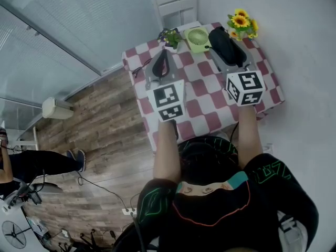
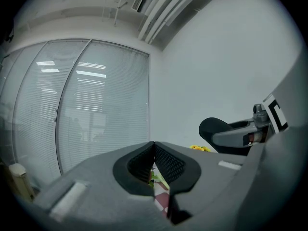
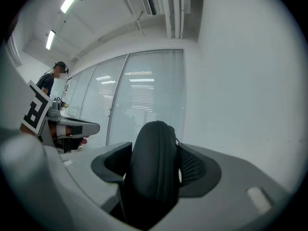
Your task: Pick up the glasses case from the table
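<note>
The black glasses case [image 1: 224, 45] is off the table, clamped between the jaws of my right gripper [image 1: 230, 54] above the checked table's far right part. In the right gripper view the case [image 3: 155, 167] stands on edge and fills the gap between both pads. From the left gripper view it shows as a dark rounded shape [image 2: 219, 129] at the right. My left gripper [image 1: 162, 56] hovers over the table's left half with its tips together [image 2: 154, 146] and nothing between them.
The table [image 1: 210, 114] wears a red and white checked cloth. At its far edge stand a small green fan [image 1: 198, 38], a pot of sunflowers [image 1: 241, 22] and a little green plant [image 1: 170, 35]. A white chair [image 1: 176, 4] stands behind. Another person [image 1: 31, 161] is at the left.
</note>
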`<state>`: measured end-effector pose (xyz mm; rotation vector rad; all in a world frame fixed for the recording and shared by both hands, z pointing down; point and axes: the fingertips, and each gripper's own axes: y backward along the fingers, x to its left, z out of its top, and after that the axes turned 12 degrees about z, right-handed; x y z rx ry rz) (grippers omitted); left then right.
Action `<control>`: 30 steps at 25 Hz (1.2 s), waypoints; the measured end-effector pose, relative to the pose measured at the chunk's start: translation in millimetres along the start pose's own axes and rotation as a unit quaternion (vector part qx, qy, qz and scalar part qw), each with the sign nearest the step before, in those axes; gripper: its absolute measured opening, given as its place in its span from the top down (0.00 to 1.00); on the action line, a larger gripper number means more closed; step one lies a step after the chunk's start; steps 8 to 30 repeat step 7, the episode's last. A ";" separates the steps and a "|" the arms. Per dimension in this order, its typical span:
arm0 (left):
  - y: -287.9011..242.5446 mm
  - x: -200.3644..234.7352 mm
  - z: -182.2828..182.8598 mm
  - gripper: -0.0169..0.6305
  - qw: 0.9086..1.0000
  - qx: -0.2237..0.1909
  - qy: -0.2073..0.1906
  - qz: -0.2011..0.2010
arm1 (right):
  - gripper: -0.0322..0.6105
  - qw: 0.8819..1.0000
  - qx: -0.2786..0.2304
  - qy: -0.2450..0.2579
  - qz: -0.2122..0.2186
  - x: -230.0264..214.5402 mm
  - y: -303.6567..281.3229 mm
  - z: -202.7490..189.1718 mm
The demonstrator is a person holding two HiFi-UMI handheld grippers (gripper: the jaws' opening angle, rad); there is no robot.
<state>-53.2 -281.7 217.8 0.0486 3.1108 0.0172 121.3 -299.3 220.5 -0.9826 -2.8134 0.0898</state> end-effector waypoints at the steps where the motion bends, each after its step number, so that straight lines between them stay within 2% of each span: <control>1: 0.4 0.0 -0.5 0.96 1.000 0.001 0.000 0.000 | 0.48 1.000 0.001 0.001 0.003 1.4 -0.2 -0.5; 30: 1.6 0.9 -4.2 0.96 1.000 0.006 0.000 0.001 | 0.49 1.000 0.004 0.009 0.008 5.9 -2.0 0.5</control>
